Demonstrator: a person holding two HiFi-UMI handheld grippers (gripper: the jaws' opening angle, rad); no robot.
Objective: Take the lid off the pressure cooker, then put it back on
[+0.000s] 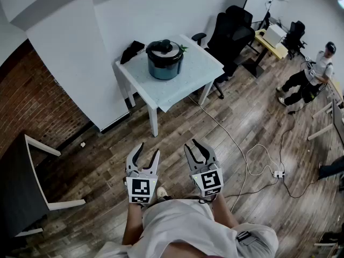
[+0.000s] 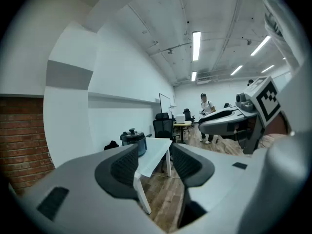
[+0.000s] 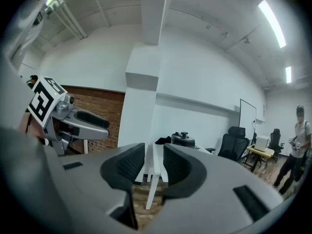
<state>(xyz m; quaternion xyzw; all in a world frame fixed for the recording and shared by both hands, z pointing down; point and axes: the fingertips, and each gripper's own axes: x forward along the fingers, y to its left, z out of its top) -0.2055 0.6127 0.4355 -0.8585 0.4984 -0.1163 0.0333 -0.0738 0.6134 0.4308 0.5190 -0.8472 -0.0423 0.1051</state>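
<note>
cooker (image 1: 165,64) sits on table (image 1: 200,63), lid (image 1: 164,48) on | left gripper (image 1: 149,148) and right gripper (image 1: 194,143) at waist, well apart from table | fingers slightly spread, pinching nothing | why: likely pre-approach, nothing within reach

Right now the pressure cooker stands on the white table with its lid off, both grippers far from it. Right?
No: the lid is on the pressure cooker, as the head view shows. It does stand on the white table, with the left gripper and right gripper far from it.
</note>
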